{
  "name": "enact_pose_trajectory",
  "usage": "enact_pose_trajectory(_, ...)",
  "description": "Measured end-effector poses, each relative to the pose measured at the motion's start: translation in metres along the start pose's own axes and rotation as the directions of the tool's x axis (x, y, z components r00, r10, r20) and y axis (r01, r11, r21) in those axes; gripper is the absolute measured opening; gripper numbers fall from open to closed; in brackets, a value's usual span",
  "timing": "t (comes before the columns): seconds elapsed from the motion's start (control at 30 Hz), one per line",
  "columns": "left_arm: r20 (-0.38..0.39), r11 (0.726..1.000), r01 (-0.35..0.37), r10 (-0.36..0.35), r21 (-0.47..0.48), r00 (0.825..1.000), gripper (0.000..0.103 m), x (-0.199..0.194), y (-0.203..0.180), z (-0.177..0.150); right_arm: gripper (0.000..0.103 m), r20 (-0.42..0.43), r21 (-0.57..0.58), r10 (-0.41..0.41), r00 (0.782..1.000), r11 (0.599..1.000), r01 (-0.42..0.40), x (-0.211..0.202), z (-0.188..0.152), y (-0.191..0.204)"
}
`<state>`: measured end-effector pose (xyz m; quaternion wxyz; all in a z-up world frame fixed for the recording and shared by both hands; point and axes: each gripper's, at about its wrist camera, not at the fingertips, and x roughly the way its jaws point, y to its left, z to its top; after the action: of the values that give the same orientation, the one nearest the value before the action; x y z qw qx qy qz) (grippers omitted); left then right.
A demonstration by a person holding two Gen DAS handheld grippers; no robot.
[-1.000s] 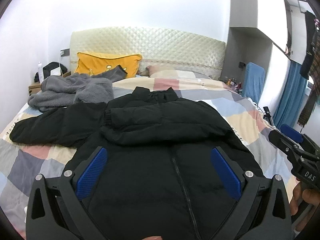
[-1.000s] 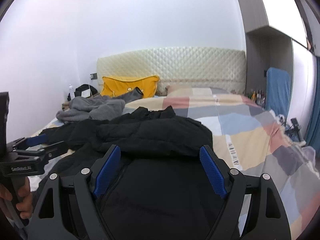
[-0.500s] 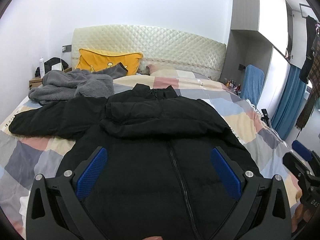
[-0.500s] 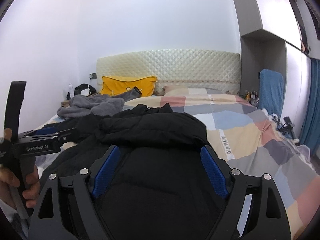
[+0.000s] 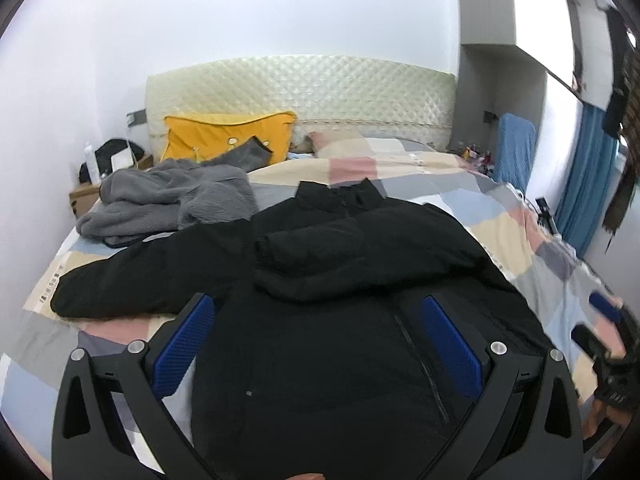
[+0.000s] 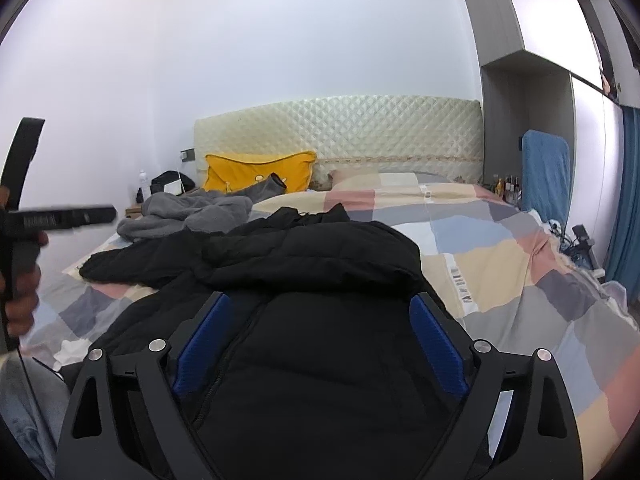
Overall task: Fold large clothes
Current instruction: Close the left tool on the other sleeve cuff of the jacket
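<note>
A black puffer jacket (image 5: 340,320) lies face up on the checked bedspread (image 5: 500,232), zip closed, collar toward the headboard. Its right sleeve is folded across the chest; its left sleeve (image 5: 132,280) stretches out flat to the left. The jacket also shows in the right wrist view (image 6: 320,320). My left gripper (image 5: 320,340) is open and empty above the jacket's lower half. My right gripper (image 6: 320,332) is open and empty above the jacket's right side. The left gripper appears at the left edge of the right wrist view (image 6: 60,218).
A grey fleece garment (image 5: 168,200) lies at the bed's far left, a yellow pillow (image 5: 224,140) against the quilted headboard (image 5: 304,88). A nightstand (image 5: 86,196) stands far left. A blue-covered chair (image 5: 514,148) and blue curtain (image 5: 584,196) stand on the right.
Both grippers have risen and pulled back slightly over the jacket, still open. The left gripper has swung up in the right wrist view. The jacket has not moved.
</note>
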<state>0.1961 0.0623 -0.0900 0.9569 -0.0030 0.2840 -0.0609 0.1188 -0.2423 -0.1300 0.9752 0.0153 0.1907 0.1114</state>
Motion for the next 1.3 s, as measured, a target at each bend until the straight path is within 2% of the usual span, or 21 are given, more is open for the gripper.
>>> enact_pose_trajectory(0.13,-0.034,0.998,-0.027,0.025,-0.060,0.999,0.103,0.000,0.036,0.009,0.097,0.004,0.006,-0.012,1.000,1.000,0.012,-0.001,0.000,-0.002)
enact_pose_trajectory(0.2,-0.045,0.995,-0.066,0.062,-0.078,0.997,0.103,-0.001,0.055,0.012,0.102,0.010,0.009,-0.023,1.000,1.000,0.023,-0.001,0.000,-0.003)
enact_pose_trajectory(0.43,-0.068,0.971,-0.178,0.169,-0.160,0.983,0.103,-0.002,0.138,0.030,0.102,0.003,0.014,-0.049,0.999,0.999,0.049,0.001,0.000,-0.005)
enact_pose_trajectory(0.5,-0.062,0.963,-0.220,0.212,-0.157,0.975,0.103,-0.002,0.159,0.036,0.102,0.004,0.015,-0.057,0.998,0.998,0.057,0.001,0.000,-0.005)
enact_pose_trajectory(0.63,0.002,0.945,-0.307,0.309,-0.109,0.951,0.103,-0.001,0.197,0.040,0.102,0.008,0.017,-0.067,0.998,0.998,0.067,0.002,-0.001,-0.004)
enact_pose_trajectory(0.7,-0.002,0.930,-0.355,0.357,-0.091,0.934,0.103,0.008,0.221,0.038,0.102,0.003,0.020,-0.071,0.997,0.997,0.071,0.003,-0.001,-0.003)
enact_pose_trajectory(0.77,-0.016,0.920,-0.376,0.377,-0.108,0.926,0.103,0.015,0.244,0.035,0.102,-0.007,0.017,-0.080,0.997,0.997,0.080,0.006,-0.002,-0.002)
enact_pose_trajectory(0.93,-0.108,0.896,-0.373,0.358,-0.239,0.928,0.103,0.043,0.310,0.009,0.102,-0.036,0.015,-0.098,0.995,0.995,0.099,0.015,-0.002,-0.001)
enact_pose_trajectory(1.07,-0.185,0.866,-0.347,0.298,-0.361,0.936,0.103,0.068,0.355,-0.019,0.102,-0.066,-0.007,-0.098,0.993,0.995,0.098,0.022,-0.005,0.005)
enact_pose_trajectory(1.2,-0.255,0.819,-0.313,0.210,-0.481,0.944,0.103,0.101,0.394,-0.055,0.102,-0.126,-0.003,-0.083,0.988,0.997,0.083,0.034,-0.007,0.009)
enact_pose_trajectory(1.3,-0.279,0.766,-0.283,0.141,-0.577,0.950,0.103,0.124,0.425,-0.080,0.102,-0.139,-0.008,-0.098,0.985,0.995,0.098,0.041,-0.005,0.013)
